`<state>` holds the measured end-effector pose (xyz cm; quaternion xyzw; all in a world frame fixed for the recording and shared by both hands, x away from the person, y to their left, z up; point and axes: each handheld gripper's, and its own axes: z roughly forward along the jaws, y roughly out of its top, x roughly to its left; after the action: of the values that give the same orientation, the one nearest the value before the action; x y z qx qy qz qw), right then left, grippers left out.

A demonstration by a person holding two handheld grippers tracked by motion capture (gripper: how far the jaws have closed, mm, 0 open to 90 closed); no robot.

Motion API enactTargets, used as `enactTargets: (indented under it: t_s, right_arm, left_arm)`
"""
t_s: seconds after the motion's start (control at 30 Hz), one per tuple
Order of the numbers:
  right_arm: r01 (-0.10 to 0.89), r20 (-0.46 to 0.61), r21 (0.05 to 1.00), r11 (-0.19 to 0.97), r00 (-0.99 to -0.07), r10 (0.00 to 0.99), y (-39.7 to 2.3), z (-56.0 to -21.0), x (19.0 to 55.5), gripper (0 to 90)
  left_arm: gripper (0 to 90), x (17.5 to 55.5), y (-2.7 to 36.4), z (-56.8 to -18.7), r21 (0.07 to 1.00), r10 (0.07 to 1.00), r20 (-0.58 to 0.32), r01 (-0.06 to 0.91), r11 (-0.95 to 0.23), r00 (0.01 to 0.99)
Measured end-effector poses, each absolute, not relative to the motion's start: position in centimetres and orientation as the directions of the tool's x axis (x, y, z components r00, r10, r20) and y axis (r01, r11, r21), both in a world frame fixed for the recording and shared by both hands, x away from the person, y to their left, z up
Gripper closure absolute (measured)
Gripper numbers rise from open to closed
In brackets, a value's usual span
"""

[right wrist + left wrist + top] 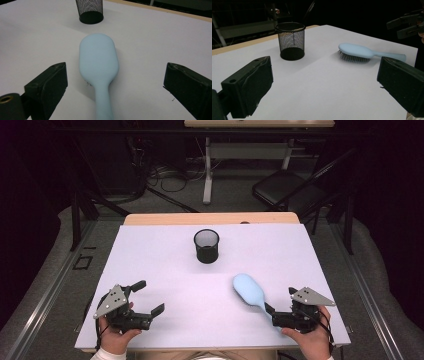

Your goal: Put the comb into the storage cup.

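Observation:
A light blue hairbrush [248,290] lies bristles down on the white table [165,265], right of centre, its handle pointing at the near right corner. My right gripper [281,301] is open, and the handle runs between its wide-spread jaws without touching them. The right gripper view has the brush back [98,57] straight ahead, centred in that gripper [117,75]. A black mesh cup [206,246] stands upright toward the far middle. My left gripper [150,297] is open at the near left, holding nothing. From the left gripper [322,82], the cup [292,41] and brush [359,51] lie ahead.
A wooden strip [210,218] edges the table's far side. Beyond it are a desk leg [207,170], floor cables and a dark folding chair [285,187]. Bare white tabletop lies between the two grippers and around the cup [90,10].

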<state>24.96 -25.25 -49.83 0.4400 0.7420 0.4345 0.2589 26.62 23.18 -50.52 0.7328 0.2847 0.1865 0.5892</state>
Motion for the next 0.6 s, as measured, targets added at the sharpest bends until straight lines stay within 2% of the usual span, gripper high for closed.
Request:
enactTargets:
  t_s: [0.2, 0.6]
  right_arm:
    - [0.445, -0.018, 0.856, 0.262, -0.481, 0.876, -25.0, -49.4, 25.2, 8.5]
    - [0.515, 0.004, 0.806, 0.293, -0.499, 0.867, -24.8, -48.8, 26.3, 8.6]
  left_arm:
    - [0.3, 26.6, 23.2, -50.5, 0.97, 0.631, -0.058, 0.194, -0.149, 0.773]
    - [0.3, 26.5, 23.2, -50.5, 0.968, 0.64, -0.061, 0.201, -0.149, 0.766]
